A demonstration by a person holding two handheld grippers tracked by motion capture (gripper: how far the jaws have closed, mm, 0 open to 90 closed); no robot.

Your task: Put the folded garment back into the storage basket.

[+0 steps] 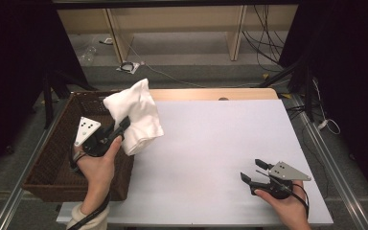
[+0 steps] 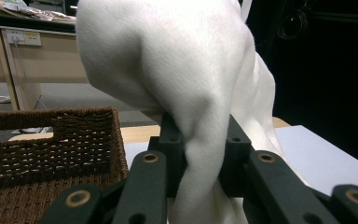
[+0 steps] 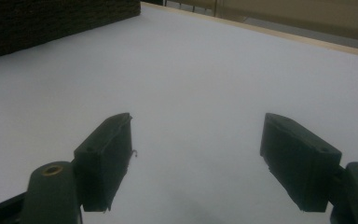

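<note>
High view: from above, looking forward and down over the white table. Left gripper view: close behind a white cloth, beside the wicker basket. Right gripper view: low across the table toward that basket.

You're clearly in a lab or test room, not a home: black curtains hang on both sides, loose cables trail over the grey floor, and the table sits in a metal frame beside plain wooden benches.
</note>
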